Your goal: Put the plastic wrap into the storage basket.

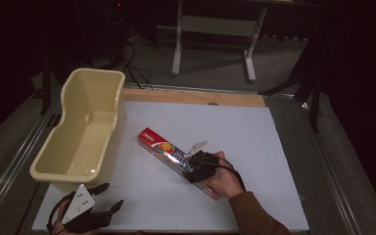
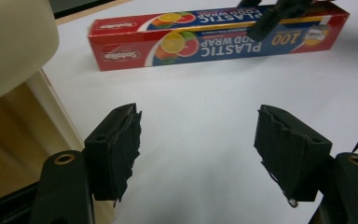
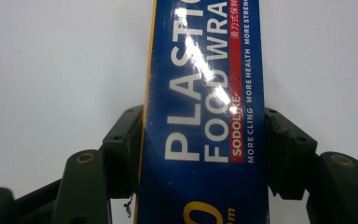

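the right gripper (image 3: 203, 154) view alone shows its jaws clenched on the long red-and-blue cardboard plastic-wrap box (image 3: 205, 93); at seven o'clock the left gripper (image 2: 198, 154) gapes released.

Your right hand-held gripper (image 1: 199, 164) straddles the plastic wrap box (image 1: 169, 149) on the bench (image 1: 254, 147). The tub (image 1: 81, 132) stands just beyond your left hand-held gripper (image 1: 110, 196), left of the box.

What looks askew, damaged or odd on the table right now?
Only small things. The plastic wrap box lies diagonally on the white table, not squared to its edges. The black pads on the left gripper look torn and ragged along their edges. Nothing is spilled.
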Demonstrator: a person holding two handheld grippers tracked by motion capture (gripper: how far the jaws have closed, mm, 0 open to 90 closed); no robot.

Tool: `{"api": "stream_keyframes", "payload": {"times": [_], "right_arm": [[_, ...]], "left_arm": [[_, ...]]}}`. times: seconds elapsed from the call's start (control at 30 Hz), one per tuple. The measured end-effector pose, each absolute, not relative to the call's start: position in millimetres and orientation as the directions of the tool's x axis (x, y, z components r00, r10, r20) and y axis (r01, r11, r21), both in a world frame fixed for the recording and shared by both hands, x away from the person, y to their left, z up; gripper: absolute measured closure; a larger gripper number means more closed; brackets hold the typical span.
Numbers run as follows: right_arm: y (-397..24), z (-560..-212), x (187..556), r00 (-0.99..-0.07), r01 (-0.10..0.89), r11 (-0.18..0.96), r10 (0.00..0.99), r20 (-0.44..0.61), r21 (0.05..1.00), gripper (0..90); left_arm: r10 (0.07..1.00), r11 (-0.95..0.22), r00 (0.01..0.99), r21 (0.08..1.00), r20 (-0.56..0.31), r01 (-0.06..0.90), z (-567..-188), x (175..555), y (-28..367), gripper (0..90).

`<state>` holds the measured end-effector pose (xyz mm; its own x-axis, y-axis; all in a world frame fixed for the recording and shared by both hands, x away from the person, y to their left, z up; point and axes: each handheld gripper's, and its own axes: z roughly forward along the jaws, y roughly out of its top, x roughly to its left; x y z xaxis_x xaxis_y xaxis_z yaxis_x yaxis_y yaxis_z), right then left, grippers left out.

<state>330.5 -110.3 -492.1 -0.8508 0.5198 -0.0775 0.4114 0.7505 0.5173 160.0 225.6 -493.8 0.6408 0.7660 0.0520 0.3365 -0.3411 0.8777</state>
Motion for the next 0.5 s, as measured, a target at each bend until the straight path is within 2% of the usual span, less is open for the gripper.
{"api": "stream_keyframes", "payload": {"times": [0.43, 0.5], "right_arm": [[-179, -486, 301, -0.847, 0.455, 0.776, 0.528, -0.056, 0.436, 38.3], [-200, -482, 297, -0.854, 0.462, 0.805, 0.517, -0.059, 0.372, 38.5]], "left_arm": [[0.767, -0.343, 0.64, 0.875, 0.051, 0.341, -494, 160, 225, 30.8], [0.767, -0.344, 0.639, 0.875, 0.052, 0.341, -494, 160, 226, 30.8]]}}
